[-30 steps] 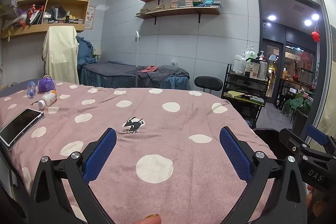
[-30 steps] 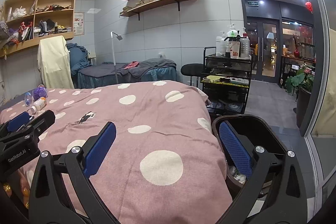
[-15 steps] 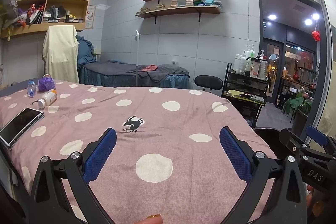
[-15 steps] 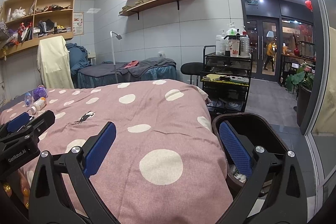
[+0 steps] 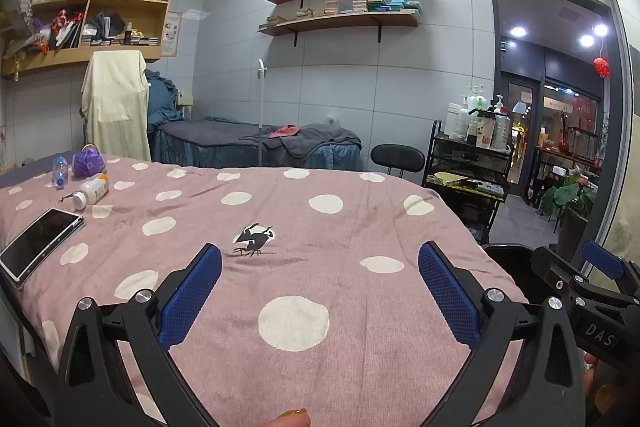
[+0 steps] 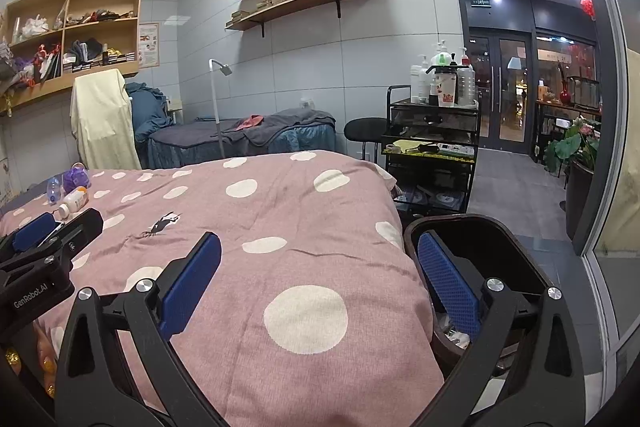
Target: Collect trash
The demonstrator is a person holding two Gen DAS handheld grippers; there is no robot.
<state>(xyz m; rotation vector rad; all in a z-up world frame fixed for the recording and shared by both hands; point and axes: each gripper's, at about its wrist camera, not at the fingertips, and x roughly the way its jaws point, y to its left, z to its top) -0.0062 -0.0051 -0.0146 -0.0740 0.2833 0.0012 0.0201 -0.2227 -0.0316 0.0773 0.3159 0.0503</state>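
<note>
Fingers of left gripper [image 5: 320, 291] standing wide, holding nothing, hovering over pink polka-dot cover [image 5: 360, 227]. Right gripper [image 6: 320, 291] likewise spread wide, empty, its right finger hanging over dark bin [image 6: 500, 231] beside bed's right edge. Trash lying far left on cover: white bottle [image 5: 93, 190] on its side, clear blue bottle [image 5: 60, 171] and purple wad [image 5: 89, 163] just beyond. Black scrap [image 5: 253, 239] (crumpled) sitting mid-cover, beyond left gripper. Phone [image 5: 40, 241] resting near left edge.

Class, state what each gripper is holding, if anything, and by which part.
Nothing is held. The left gripper and right gripper are both open and empty above the bedspread.
</note>
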